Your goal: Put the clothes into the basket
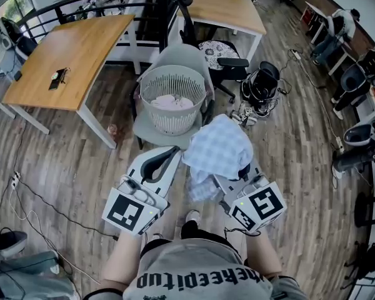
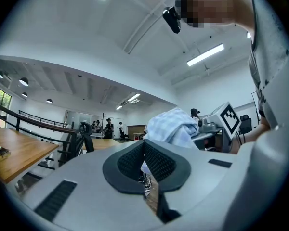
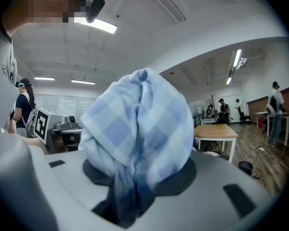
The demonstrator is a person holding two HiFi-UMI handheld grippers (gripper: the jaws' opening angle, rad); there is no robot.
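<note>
gripping a checked cloth (image 1: 220,147), right tool (image 3: 135,186) hovers over plank floor (image 1: 69,161); left tool (image 2: 145,148) closed, empty.

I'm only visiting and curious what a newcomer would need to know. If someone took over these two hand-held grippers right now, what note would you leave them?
Left gripper: jaws together, nothing in them, held beside the right one.
Right gripper: shut on a bunched blue checked cloth, carried clear of the floor.
Basket: white, standing on the grey chair straight ahead; a pale garment already lies inside.
Done: the cloth is in hand.
Left: bring it over the basket rim, open the jaws and let it drop in.
</note>
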